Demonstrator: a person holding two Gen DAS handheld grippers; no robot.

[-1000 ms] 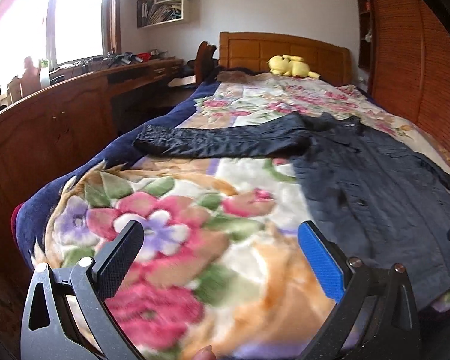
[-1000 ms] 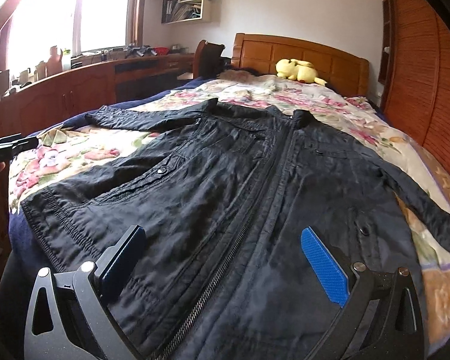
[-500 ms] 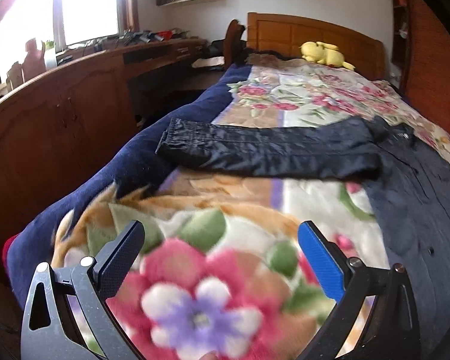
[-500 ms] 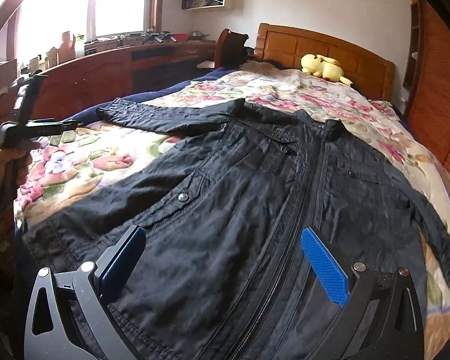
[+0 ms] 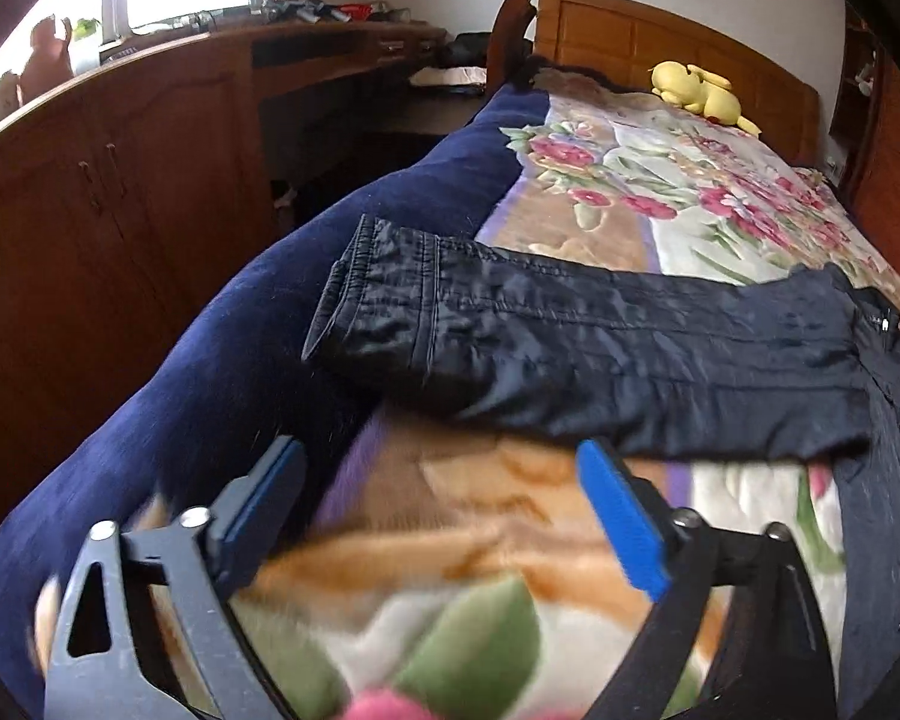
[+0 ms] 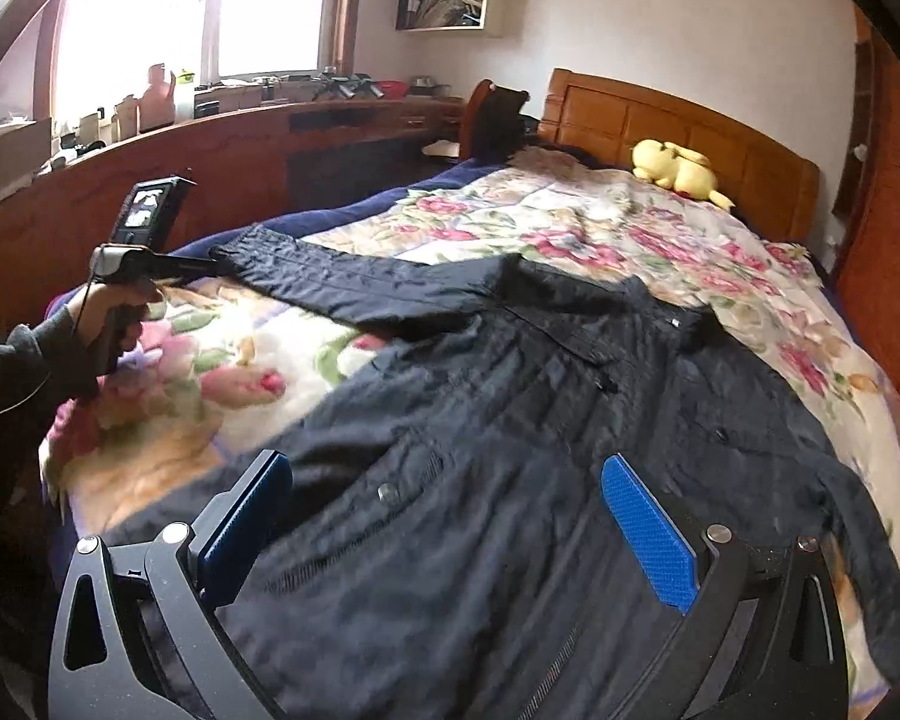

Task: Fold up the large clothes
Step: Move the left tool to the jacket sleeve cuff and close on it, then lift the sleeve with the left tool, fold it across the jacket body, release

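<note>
A large dark navy jacket (image 6: 558, 432) lies spread flat, front up, on the floral blanket (image 6: 570, 228) of the bed. Its left sleeve (image 5: 570, 342) stretches out sideways, with the cuff (image 5: 360, 294) at the bed's left edge. My left gripper (image 5: 438, 504) is open and empty, low over the blanket just short of the sleeve. It also shows in the right wrist view (image 6: 198, 267), its tips near the cuff. My right gripper (image 6: 444, 516) is open and empty, above the jacket's lower front near a pocket snap.
A dark blue bedspread (image 5: 222, 372) hangs over the bed's left side. A wooden desk and cabinets (image 5: 120, 168) run along the left wall. A wooden headboard (image 6: 678, 132) and a yellow plush toy (image 6: 678, 171) are at the far end. Wooden wardrobe doors (image 6: 888, 252) stand on the right.
My left gripper has moved forward and left along the bed, closing in on the sleeve and cuff. My right gripper has moved forward over the jacket's lower front. Both stay open.
</note>
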